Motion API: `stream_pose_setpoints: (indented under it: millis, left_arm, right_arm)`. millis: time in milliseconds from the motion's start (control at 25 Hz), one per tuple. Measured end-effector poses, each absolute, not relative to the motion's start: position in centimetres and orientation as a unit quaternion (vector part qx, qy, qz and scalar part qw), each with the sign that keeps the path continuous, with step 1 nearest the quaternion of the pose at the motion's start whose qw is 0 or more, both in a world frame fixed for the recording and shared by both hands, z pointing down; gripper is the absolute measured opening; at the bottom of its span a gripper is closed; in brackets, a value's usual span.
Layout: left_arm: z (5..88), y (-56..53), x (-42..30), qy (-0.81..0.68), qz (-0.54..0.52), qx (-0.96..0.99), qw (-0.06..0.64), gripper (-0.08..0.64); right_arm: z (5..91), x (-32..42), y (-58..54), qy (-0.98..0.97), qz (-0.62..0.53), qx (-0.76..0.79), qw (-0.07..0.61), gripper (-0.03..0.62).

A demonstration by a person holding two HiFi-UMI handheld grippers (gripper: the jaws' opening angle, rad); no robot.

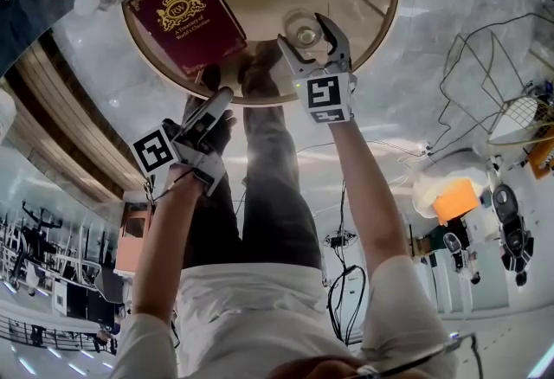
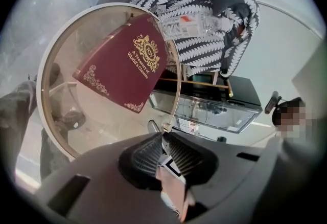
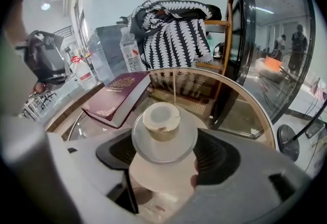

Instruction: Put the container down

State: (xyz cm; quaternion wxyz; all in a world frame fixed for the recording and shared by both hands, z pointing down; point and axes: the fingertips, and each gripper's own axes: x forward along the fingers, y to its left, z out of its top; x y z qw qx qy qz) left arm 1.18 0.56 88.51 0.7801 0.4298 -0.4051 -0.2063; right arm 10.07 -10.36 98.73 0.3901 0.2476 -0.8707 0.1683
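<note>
The maroon hardback book (image 2: 125, 62), stamped with a gold crest and the gilt title "A Treasury of World's Classics", lies on the round, gold-rimmed glass bench (image 1: 391, 18). The right gripper (image 1: 302, 31) has its ribbed fingers clamped on the container (image 3: 161, 121), a round clear-glass piece with a cork-coloured lid, over the bench's near edge. The left gripper (image 2: 163, 146) has its fingers closed together, empty.
</note>
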Motion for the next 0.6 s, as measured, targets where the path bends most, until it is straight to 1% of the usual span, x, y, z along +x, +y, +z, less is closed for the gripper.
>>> stream_pose_setpoints:
  millis: [160, 360, 600]
  left_arm:
    - [88.6, 1.1, 1.2, -0.405, -0.206, 0.429, 0.781, 0.046]
    - [88.4, 1.5, 0.8, -0.402, -0.204, 0.434, 0.780, 0.046]
    - [87.9, 2.3, 0.2, -0.399, -0.190, 0.444, 0.780, 0.032]
  right_arm:
    - [99.2, 10.3, -9.8, -0.866, 0.147, 0.249, 0.408, 0.333]
    - [99.2, 10.3, -10.1, -0.864, 0.144, 0.263, 0.405, 0.336]
    - [98.0, 10.1, -9.9, -0.862, 0.149, 0.271, 0.402, 0.368]
